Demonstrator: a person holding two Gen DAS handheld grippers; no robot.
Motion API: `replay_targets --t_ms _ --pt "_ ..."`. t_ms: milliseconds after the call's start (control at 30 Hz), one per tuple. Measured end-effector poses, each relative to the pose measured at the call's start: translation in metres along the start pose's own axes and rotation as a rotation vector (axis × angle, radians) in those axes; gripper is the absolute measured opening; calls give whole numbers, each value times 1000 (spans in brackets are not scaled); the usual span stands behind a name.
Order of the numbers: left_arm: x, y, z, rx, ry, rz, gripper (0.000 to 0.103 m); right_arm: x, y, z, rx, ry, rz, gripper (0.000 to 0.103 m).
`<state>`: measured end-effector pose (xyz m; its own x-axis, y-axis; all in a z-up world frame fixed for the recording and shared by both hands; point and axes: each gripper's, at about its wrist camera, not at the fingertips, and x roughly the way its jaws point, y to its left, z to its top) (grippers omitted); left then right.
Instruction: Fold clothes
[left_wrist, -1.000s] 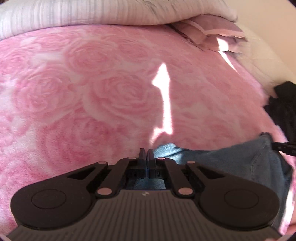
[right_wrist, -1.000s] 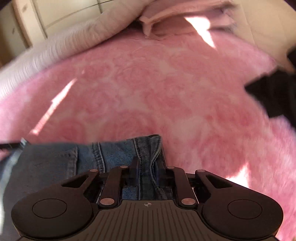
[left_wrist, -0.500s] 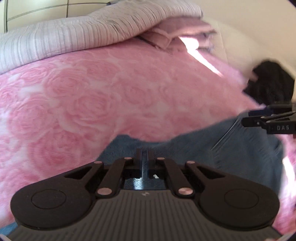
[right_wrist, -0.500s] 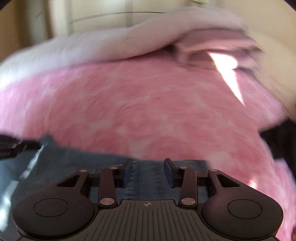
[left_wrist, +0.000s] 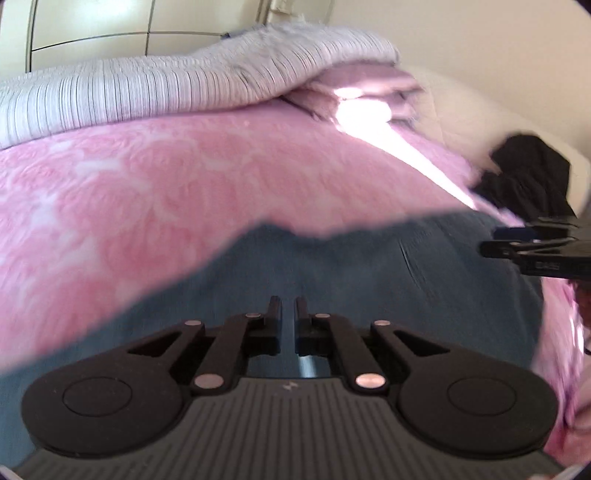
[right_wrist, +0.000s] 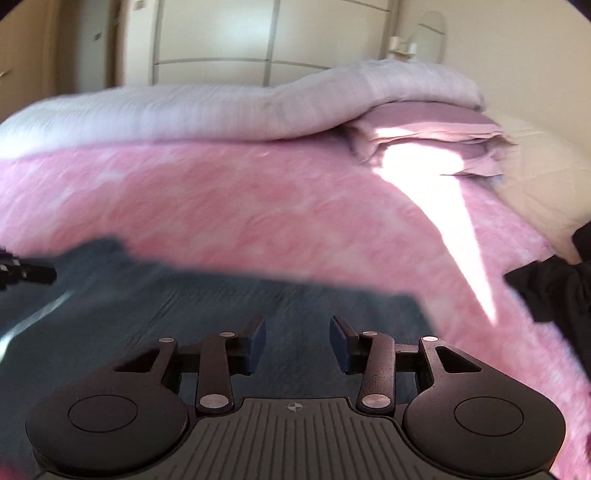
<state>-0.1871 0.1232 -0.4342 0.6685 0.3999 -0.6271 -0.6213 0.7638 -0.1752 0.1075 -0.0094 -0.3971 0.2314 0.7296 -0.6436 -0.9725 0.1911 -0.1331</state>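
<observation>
A: Where?
B: Blue denim garment (left_wrist: 369, 280) spread on pink rose-patterned bed blanket (left_wrist: 147, 192).
A: Tongs?
B: Left tongs (left_wrist: 287, 314) nearly closed, nothing visibly gripped; right tongs (right_wrist: 297, 332) opening, empty.
A: Handling?
B: Probably heavy, pliable; grip at hem corners.

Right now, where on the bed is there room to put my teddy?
The pink blanket is bare between the jeans and the striped duvet. It is crowded near the black clothes and the folded pink sheets.

The blue denim garment (left_wrist: 369, 280) lies spread flat on the pink rose-patterned bed cover (left_wrist: 155, 192), its far edge uneven and blurred, with a dark black garment (right_wrist: 546, 291) lying apart toward the bed's right side.
</observation>
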Motion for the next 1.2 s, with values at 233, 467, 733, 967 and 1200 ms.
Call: replay_targets --t_ms 233,467,733,967,1200 --pt "-69 1 -78 -41 -29 106 6 -29 3 -58 56 20 -68 42" --pt "-122 -32 -91 -87 -41 300 8 -75 17 -64 109 -86 -1 42" --pt "-91 -63 -109 -103 -96 402 12 -54 78 -86 55 -127 50 42" --pt "-130 -64 -133 -143 -127 461 16 -73 91 -85 44 -58 6 43" --pt "-144 -39 -142 -266 -93 527 21 -87 111 -97 112 -71 135 44"
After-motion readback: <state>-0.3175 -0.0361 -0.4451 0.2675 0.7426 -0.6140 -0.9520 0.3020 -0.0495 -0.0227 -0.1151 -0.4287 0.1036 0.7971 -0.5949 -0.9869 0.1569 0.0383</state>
